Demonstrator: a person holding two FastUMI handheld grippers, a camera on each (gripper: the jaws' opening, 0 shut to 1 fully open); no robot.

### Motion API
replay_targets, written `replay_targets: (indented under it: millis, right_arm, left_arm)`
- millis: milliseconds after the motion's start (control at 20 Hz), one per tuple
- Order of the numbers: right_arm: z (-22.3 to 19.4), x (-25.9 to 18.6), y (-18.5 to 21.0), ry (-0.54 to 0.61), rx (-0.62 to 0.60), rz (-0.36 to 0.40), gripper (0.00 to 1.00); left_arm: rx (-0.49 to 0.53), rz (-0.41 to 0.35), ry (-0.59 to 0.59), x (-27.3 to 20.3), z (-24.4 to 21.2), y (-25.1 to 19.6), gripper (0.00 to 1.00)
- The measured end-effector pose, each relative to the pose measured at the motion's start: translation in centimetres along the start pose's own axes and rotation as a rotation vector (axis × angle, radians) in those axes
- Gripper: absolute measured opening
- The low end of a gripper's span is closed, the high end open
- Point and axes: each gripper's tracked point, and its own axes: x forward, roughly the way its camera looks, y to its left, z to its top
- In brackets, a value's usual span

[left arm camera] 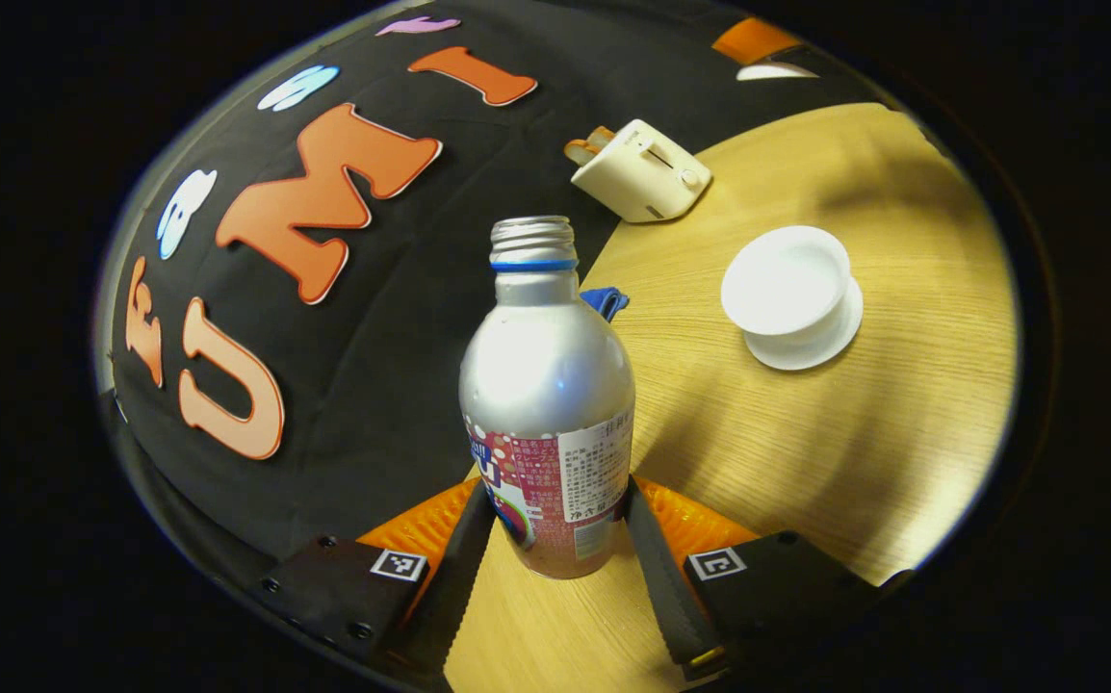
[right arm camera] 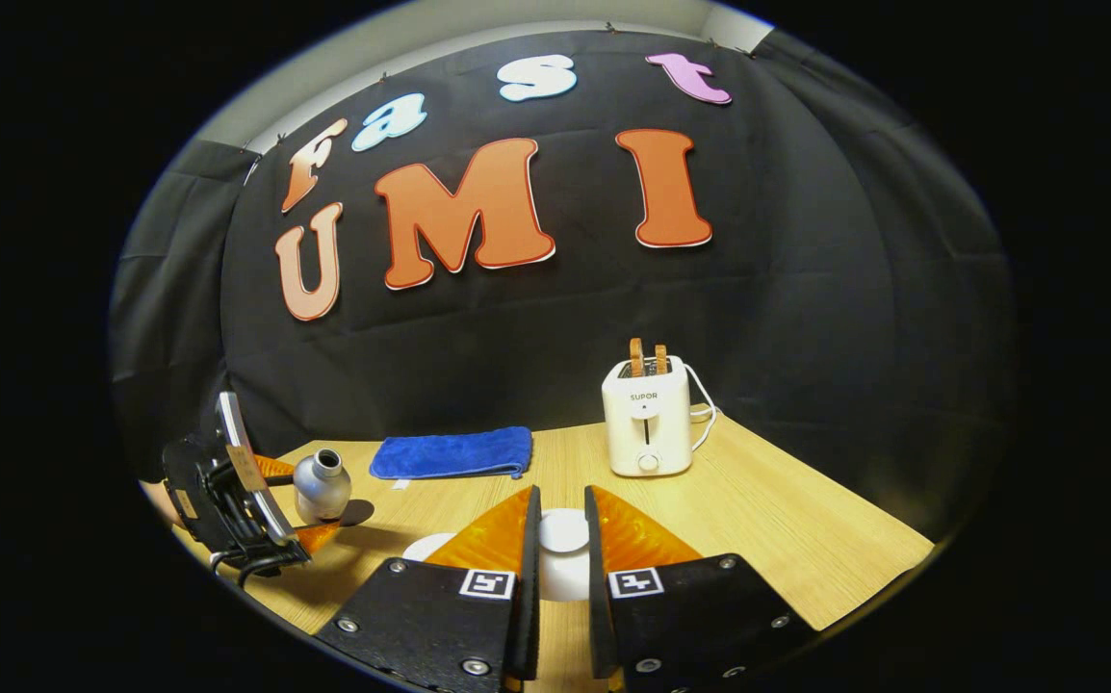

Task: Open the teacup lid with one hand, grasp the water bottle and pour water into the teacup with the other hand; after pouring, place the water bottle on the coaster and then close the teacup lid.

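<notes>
In the left gripper view, the left gripper held the water bottle low on its labelled body, one dark finger pressed on each side, so the tongs pinched the bottle. The bottle was silver, its neck bare and uncapped with a blue ring under the thread, and it leaned in the frame toward twelve o'clock. Its base hung above the wooden table. At about two o'clock from the bottle sat the white teacup on its white saucer, open at the top. Beyond it, at one o'clock, stood a cream toaster, and a corner of a blue cloth peeked out just behind the bottle's shoulder.

In the right gripper view, the right gripper had its fingers drawn close on either side of a small white lid, touching it on both sides, so the tongs pinched the lid. Below the lid was more white, perhaps the cup; that could not be told. At nine o'clock the left gripper, in a hand, carried the bottle, mouth up. The folded blue cloth lay at eleven o'clock near the wall, the toaster with two slices at one o'clock
</notes>
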Motion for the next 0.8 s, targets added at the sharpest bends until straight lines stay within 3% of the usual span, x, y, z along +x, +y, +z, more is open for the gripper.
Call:
replay_targets:
  millis: [550, 800]
  right_arm:
    - [-0.6, -0.2, -2.1, -0.006, 0.036, -0.025, 0.21]
    - [-1.5, 0.0, -2.7, 0.008, 0.044, -0.029, 0.21]
  left_arm:
    - [0.295, -0.034, -0.016, 0.9, 2.0, -2.0, 0.82]
    - [0.369, -0.056, -0.004, 0.8, 1.7, -1.8, 0.82]
